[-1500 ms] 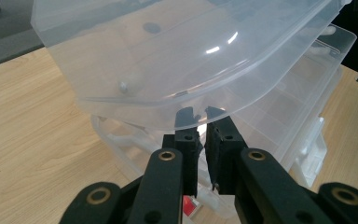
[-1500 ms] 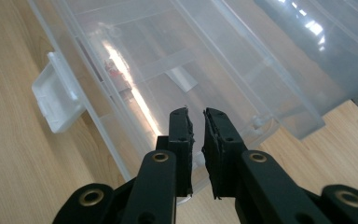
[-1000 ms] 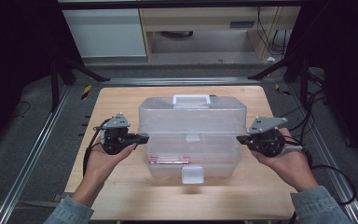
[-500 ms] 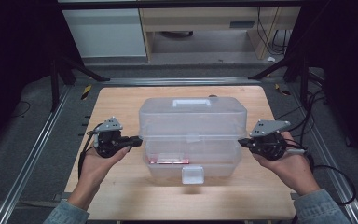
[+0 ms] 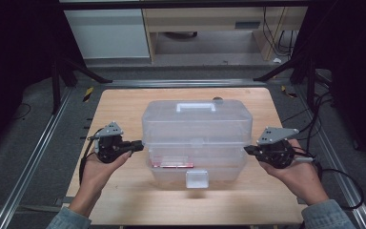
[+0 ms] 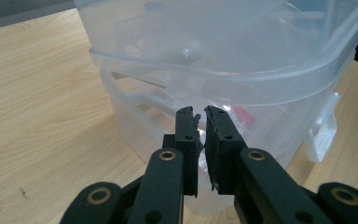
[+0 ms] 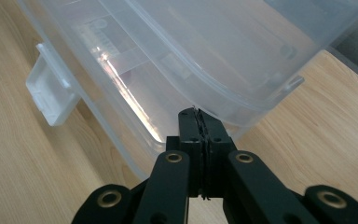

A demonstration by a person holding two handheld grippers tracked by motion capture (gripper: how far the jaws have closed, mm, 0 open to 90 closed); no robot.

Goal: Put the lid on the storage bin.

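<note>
On the left of the wooden table [image 5: 124,200], the person's left hand [image 5: 95,174] held the left gripper [image 5: 138,144] level, its tips just beside the left end of the clear plastic storage box [image 5: 196,138]. The left gripper view showed its jaws nearly together, a narrow slit between them and nothing in it. The box sat mid-table with its lid on, a white handle [image 5: 196,107] on top, a white latch [image 5: 196,179] at the front, and something red [image 5: 171,164] inside. At its right end, the right gripper [image 5: 248,150], held by the right hand [image 5: 298,176], had jaws pressed fully together, empty.
</note>
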